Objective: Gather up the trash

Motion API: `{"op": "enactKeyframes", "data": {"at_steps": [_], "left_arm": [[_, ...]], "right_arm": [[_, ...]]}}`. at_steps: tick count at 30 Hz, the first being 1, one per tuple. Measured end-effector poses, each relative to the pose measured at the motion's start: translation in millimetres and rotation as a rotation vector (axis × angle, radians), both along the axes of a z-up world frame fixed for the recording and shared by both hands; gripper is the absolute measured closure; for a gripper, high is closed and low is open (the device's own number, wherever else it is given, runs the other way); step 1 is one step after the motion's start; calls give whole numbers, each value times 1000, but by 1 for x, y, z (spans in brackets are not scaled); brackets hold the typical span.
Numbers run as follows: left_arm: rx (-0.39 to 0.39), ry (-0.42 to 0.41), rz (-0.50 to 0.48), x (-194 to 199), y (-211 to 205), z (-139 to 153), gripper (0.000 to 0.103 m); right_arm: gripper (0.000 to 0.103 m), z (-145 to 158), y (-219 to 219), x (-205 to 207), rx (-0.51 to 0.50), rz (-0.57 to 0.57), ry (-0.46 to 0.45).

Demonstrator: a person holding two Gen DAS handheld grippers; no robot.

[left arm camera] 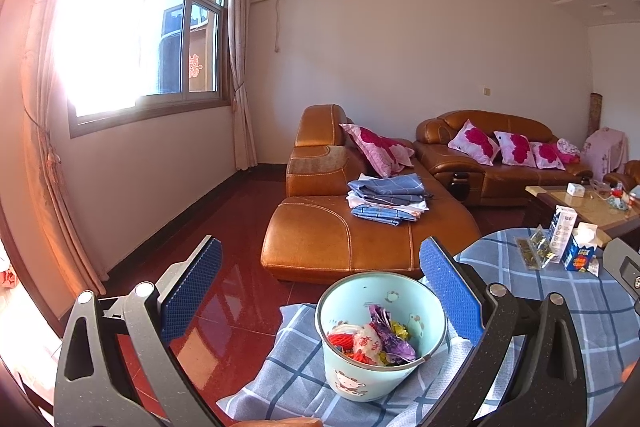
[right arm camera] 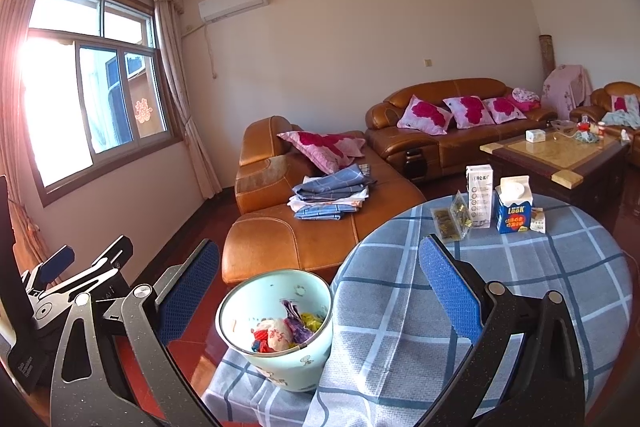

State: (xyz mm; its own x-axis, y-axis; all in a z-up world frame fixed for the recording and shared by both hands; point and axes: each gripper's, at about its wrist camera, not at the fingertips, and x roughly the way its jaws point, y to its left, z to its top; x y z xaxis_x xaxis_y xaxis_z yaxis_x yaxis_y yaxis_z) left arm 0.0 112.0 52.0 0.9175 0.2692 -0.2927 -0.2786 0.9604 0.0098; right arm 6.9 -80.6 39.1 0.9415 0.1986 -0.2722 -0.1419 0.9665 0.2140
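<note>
A pale green trash bin with cartoon prints stands on a blue checked cloth, holding crumpled colourful wrappers. My left gripper is open just above and in front of it, nothing between its blue pads. In the right wrist view the bin is low and centre-left, beside the round checked table. My right gripper is open and empty above the bin and the table's edge. At the table's far side stand a white carton, a blue carton, gold wrappers and a small packet.
An orange leather chaise with folded blue cloths lies behind the bin. A sofa with pink pillows lines the back wall. A wooden coffee table with small items stands at right. Red tiled floor is on the left.
</note>
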Motion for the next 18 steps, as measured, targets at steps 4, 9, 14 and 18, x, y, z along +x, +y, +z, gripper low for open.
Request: {"op": "enactKeyframes", "data": {"at_steps": [4, 9, 14, 18], "left_arm": [[2, 1, 4, 0, 0, -1, 6], [-17, 2, -3, 0, 2, 0, 6], [-15, 2, 17, 0, 2, -1, 6], [-32, 3, -2, 1, 3, -2, 6]], "right_arm": [[5, 0, -1, 0, 6, -3, -2], [5, -1, 0, 1, 4, 0, 5], [5, -2, 0, 0, 7, -5, 4], [5, -4, 0, 1, 7, -5, 9]]}}
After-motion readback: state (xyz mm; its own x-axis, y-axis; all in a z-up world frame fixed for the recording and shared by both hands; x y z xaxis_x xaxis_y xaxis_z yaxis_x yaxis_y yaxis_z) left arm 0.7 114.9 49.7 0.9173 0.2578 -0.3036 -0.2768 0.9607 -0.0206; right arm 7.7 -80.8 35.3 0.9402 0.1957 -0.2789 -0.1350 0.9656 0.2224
